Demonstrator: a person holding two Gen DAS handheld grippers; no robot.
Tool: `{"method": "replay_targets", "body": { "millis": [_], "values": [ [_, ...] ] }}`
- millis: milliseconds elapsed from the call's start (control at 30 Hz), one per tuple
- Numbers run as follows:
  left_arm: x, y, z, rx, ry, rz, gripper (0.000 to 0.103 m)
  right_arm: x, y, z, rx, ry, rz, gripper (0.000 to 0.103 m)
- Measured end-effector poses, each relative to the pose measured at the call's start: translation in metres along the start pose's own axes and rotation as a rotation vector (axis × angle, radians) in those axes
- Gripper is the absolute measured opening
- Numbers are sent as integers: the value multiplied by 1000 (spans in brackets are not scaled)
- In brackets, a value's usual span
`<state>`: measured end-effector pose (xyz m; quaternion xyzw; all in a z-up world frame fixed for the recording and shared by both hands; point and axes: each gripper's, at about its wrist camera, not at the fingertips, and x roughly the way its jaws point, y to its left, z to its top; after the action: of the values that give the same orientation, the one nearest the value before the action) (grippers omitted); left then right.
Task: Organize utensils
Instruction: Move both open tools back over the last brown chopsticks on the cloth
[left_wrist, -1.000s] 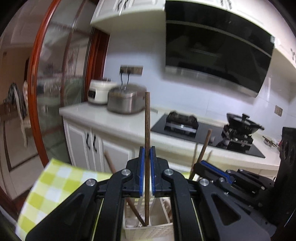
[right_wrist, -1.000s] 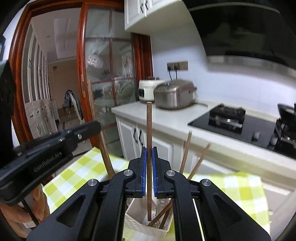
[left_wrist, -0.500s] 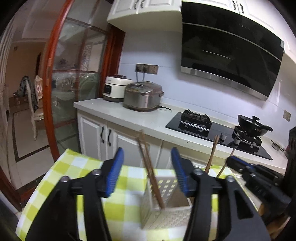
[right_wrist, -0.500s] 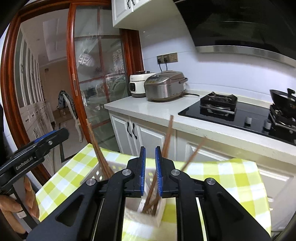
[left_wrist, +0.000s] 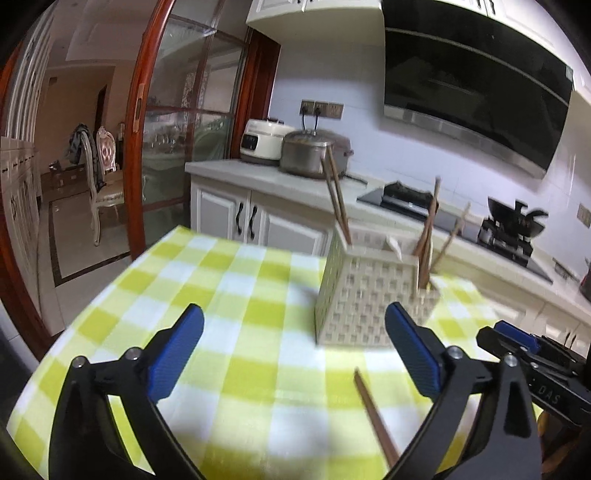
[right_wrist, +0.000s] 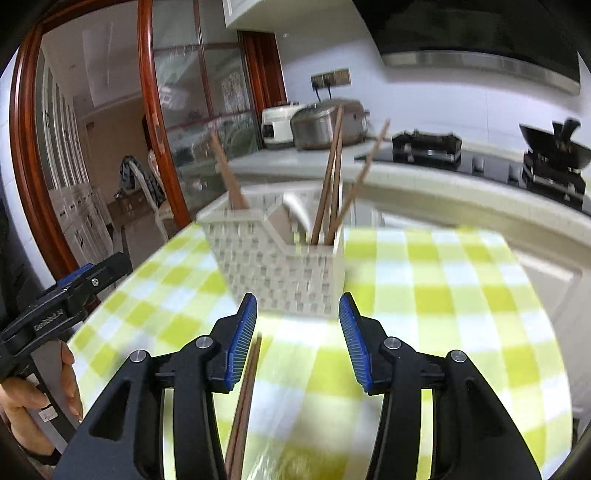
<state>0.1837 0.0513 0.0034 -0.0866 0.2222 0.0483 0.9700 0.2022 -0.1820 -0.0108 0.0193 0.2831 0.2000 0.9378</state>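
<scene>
Cream lattice plastic forms the boxy utensil caddy (right_wrist: 280, 266) on the yellow-green checked tablecloth (right_wrist: 443, 295). Slim brown wooden chopsticks (right_wrist: 328, 184) lean upward in its end compartments; more chopsticks (right_wrist: 243, 398) lie flat, pointing toward it. Left gripper (left_wrist: 295, 354) and right gripper (right_wrist: 298, 341) are both opening, nothing between their jaws.

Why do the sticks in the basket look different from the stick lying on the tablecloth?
The chopsticks in the basket stand up and lean on the rim; the chopstick on the tablecloth lies flat. The chopsticks in the basket are sorted inside the white basket; the chopstick on the tablecloth lies outside it, in front, on the checked tablecloth. Both kinds are thin, brown and look wooden.
</scene>
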Motion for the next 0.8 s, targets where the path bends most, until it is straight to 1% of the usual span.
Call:
{"method": "replay_targets", "body": {
  "millis": [67, 200, 300, 367, 433, 667, 800],
  "values": [
    [-3, 1, -14, 12, 33, -2, 96, 3, 1, -16, 9, 35, 5, 46],
    [-7, 1, -40, 33, 75, 7, 96, 10, 7, -38, -2, 90, 12, 44],
    [-7, 1, -53, 30, 92, 22, 96, 19, 13, -50, -26, 142, 24, 33],
    [-8, 6, -64, 32, 105, 28, 96, 28, 17, -54, -31, 179, 42, 24],
    [-5, 8, -67, 36, 116, 37, 96, 37, 19, -56, -30, 208, 53, 21],
    [4, 22, -72, 13, 141, 53, 96, 63, 35, -59, -71, 289, 59, 19],
    [5, 27, -71, -14, 145, 37, 96, 70, 41, -59, -92, 310, 46, 18]
  ]
}}
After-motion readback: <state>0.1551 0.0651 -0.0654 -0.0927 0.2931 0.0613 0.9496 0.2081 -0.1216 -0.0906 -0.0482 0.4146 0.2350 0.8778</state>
